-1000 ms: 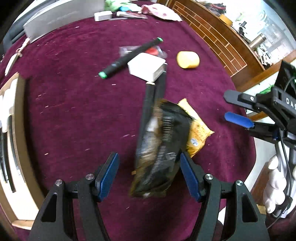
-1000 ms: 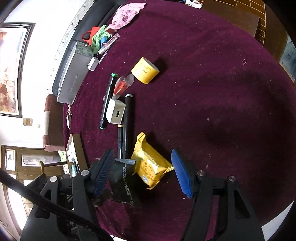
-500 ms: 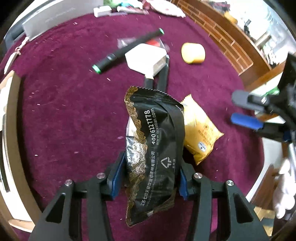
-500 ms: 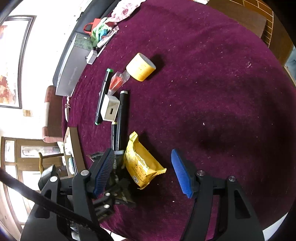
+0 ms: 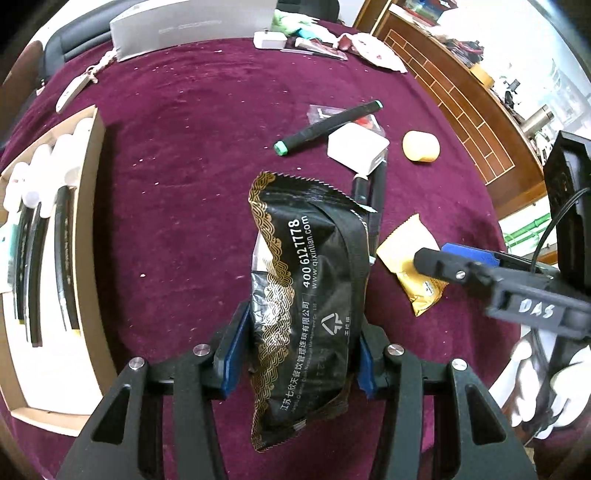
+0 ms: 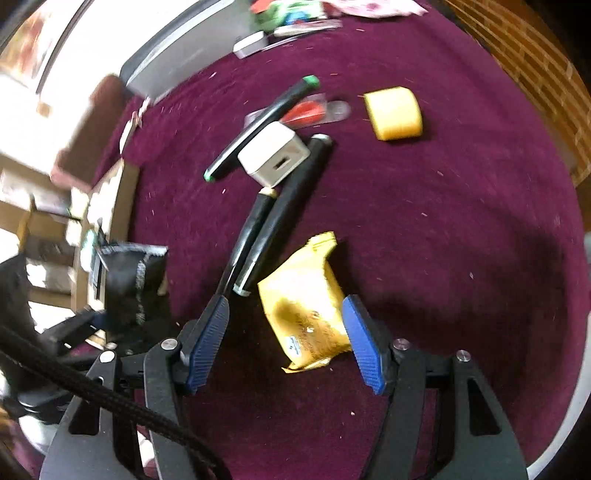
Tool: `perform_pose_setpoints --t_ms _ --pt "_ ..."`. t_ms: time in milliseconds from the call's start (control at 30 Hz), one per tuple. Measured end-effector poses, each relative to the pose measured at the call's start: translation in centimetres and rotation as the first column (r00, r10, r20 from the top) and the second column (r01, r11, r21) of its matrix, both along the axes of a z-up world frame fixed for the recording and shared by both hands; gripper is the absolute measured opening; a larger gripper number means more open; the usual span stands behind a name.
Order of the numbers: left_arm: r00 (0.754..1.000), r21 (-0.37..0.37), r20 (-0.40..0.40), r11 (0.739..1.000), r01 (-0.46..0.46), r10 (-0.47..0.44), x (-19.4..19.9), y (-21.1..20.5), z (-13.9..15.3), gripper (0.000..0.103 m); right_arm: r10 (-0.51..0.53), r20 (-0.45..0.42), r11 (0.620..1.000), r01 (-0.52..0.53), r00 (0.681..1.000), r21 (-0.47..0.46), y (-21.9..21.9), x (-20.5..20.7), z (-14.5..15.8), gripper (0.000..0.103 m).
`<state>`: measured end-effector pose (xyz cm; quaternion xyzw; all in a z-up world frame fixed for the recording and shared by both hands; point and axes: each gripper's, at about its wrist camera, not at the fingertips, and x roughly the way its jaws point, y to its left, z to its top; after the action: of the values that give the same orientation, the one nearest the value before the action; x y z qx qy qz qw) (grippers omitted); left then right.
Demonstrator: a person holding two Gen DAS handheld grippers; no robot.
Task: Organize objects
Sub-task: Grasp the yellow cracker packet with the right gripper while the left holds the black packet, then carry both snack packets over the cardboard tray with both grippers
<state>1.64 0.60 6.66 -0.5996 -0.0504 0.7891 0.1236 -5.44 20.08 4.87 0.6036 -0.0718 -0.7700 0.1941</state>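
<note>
My left gripper (image 5: 295, 350) is shut on a black snack packet (image 5: 310, 280) with gold print and holds it lifted above the purple table; the packet also shows in the right wrist view (image 6: 133, 284). My right gripper (image 6: 284, 332) is open, its jaws on either side of a yellow snack packet (image 6: 306, 314) lying on the table; that packet shows in the left wrist view (image 5: 410, 258) too. Two black markers (image 6: 273, 221) lie just beyond the yellow packet.
A white charger block (image 6: 273, 155), a green-capped marker (image 5: 325, 125), a red sachet (image 6: 306, 110) and a yellow tape roll (image 6: 393, 112) lie further out. A cardboard tray (image 5: 92, 229) with pens sits left. A grey box (image 5: 192, 26) and clutter line the far edge.
My left gripper closed on the black packet and lifted it off the table. My right gripper moved in low around the yellow packet.
</note>
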Motion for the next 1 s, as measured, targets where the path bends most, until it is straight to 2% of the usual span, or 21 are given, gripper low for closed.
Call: perform_pose_setpoints --t_ms 100,467,567,633,833,1000 --pt "1.000 0.012 -0.001 1.000 -0.006 0.006 0.5 -0.9 0.4 0.044 0.026 -0.016 0.998 -0.025 1.000 0.066 -1.1 0.1 -0.4 0.063" --pt "1.000 0.058 -0.002 0.998 -0.012 0.012 0.7 -2.9 0.8 0.044 0.055 -0.013 0.975 -0.051 0.998 0.218 -3.0 1.2 -2.1 0.066" --pt "1.000 0.069 -0.003 0.997 -0.016 0.016 1.0 -3.9 1.0 0.044 0.026 -0.016 0.967 -0.021 1.000 0.253 -2.8 1.2 -2.4 0.062" --pt "1.000 0.077 -0.002 0.997 -0.020 0.020 1.2 -4.7 1.1 0.044 -0.006 -0.010 0.970 0.009 1.000 0.244 -2.3 1.1 -2.4 0.048" --pt "0.999 0.109 -0.004 0.993 -0.046 0.046 2.0 -7.9 1.6 0.044 -0.097 0.023 0.981 0.092 0.995 0.171 -0.3 1.0 -1.6 0.044" --pt "0.996 0.132 -0.024 0.988 -0.080 0.084 2.8 -11.1 2.5 0.044 -0.148 0.019 0.982 0.145 0.989 0.122 0.4 1.8 0.5 0.044"
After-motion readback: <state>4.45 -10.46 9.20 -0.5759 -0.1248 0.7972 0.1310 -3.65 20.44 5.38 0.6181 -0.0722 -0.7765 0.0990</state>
